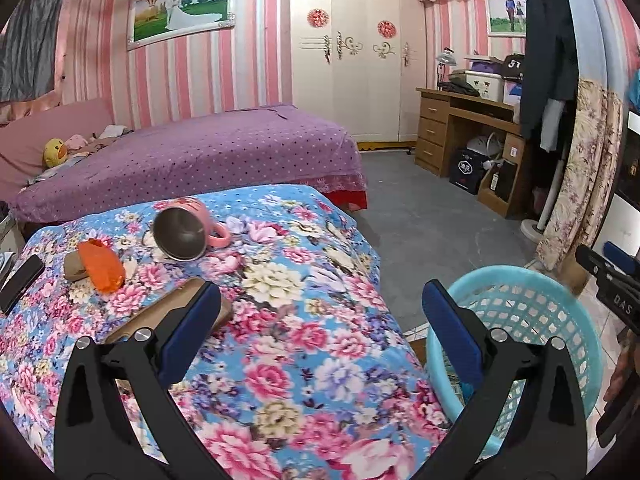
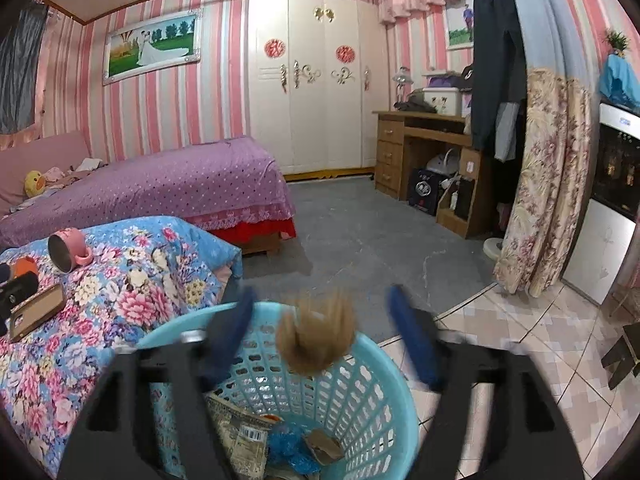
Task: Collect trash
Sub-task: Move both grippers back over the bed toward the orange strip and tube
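Right wrist view has my right gripper [image 2: 320, 320] spread open over the blue basket [image 2: 384, 364], a blurry brown scrap [image 2: 316, 340] dropping between the fingers, so that piece looks binned. My left gripper [image 1: 320, 312] is wide open and empty above the floral blanket [image 1: 320, 264]. Guessing next up is the orange wrapper [image 1: 102, 266] by the pink mug [image 1: 188, 230]: reach over, pinch, carry back.

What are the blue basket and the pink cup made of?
Basket: probably plastic, smooth pale blue, its walls moulded with rows of holes. Cup: pink outside, likely plastic or painted; inside looks like dull grey metal with a soft shine.
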`<action>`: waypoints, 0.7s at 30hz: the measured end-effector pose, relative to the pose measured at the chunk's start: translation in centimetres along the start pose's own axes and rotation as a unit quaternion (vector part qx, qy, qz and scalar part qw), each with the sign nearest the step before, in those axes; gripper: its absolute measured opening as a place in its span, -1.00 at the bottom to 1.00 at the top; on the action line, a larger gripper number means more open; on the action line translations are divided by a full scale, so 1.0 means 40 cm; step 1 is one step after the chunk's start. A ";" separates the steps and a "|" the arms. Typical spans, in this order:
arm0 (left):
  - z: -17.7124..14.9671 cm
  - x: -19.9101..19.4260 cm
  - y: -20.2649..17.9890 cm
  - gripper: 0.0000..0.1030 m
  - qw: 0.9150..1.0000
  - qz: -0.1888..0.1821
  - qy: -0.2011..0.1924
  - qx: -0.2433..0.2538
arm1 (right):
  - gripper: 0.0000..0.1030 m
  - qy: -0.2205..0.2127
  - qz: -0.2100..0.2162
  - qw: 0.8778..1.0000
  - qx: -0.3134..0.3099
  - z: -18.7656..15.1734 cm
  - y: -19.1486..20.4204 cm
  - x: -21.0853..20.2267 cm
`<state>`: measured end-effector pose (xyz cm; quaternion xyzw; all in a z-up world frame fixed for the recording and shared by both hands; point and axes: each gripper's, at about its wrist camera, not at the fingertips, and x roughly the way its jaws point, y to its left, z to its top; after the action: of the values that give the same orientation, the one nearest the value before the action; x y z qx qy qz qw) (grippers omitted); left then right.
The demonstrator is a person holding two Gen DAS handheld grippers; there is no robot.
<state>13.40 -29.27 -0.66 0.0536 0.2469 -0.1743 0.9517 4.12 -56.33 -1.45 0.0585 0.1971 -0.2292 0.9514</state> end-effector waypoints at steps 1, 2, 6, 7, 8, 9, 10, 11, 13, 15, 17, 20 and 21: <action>0.001 -0.002 0.004 0.89 1.000 0.001 -0.001 0.001 | 0.59 -0.004 -0.002 1.000 -0.001 0.001 0.003 -0.003; 0.001 -0.004 0.009 0.89 1.000 0.004 -0.003 0.004 | 0.64 -0.007 -0.003 1.000 -0.002 0.003 0.008 -0.006; 0.002 -0.012 0.030 0.89 1.000 0.013 -0.008 0.010 | 0.82 -0.012 -0.013 1.000 0.002 0.010 0.022 -0.008; 0.001 -0.013 0.035 0.89 1.000 0.014 -0.008 0.009 | 0.85 -0.009 -0.015 1.000 0.003 0.010 0.026 -0.005; 0.001 -0.015 0.043 0.89 1.000 0.015 -0.009 0.008 | 0.91 -0.009 -0.017 1.000 0.004 0.011 0.029 -0.004; 0.001 -0.016 0.051 0.89 1.000 0.015 -0.010 0.007 | 0.91 -0.009 -0.020 1.000 0.005 0.010 0.035 -0.003; 0.002 -0.015 0.056 0.89 1.000 0.016 -0.010 0.006 | 0.91 -0.009 -0.023 1.000 0.005 0.011 0.042 -0.003; 0.003 -0.017 0.062 0.89 1.000 0.017 -0.010 0.006 | 0.91 -0.009 -0.025 1.000 0.005 0.012 0.044 -0.003; 0.006 -0.016 0.076 0.89 1.000 0.020 -0.011 0.006 | 0.91 -0.010 -0.030 0.999 0.005 0.016 0.058 -0.003; 0.009 -0.018 0.092 0.89 1.000 0.024 -0.013 0.007 | 0.91 -0.011 -0.031 0.999 0.008 0.019 0.069 -0.003; 0.012 -0.022 0.112 0.89 0.999 0.029 -0.017 0.008 | 0.91 -0.010 -0.030 0.999 0.014 0.022 0.082 -0.001; 0.017 -0.030 0.150 0.89 0.999 0.038 -0.022 0.003 | 0.91 -0.009 -0.025 0.999 0.018 0.026 0.112 0.002; 0.017 -0.031 0.160 0.89 0.999 0.039 -0.023 0.000 | 0.91 -0.009 -0.023 1.000 0.016 0.028 0.127 0.003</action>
<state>14.96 -23.05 0.65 0.0597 0.2229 -0.1379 0.9632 6.94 -52.08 -0.35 0.0674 0.1856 -0.2543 0.9468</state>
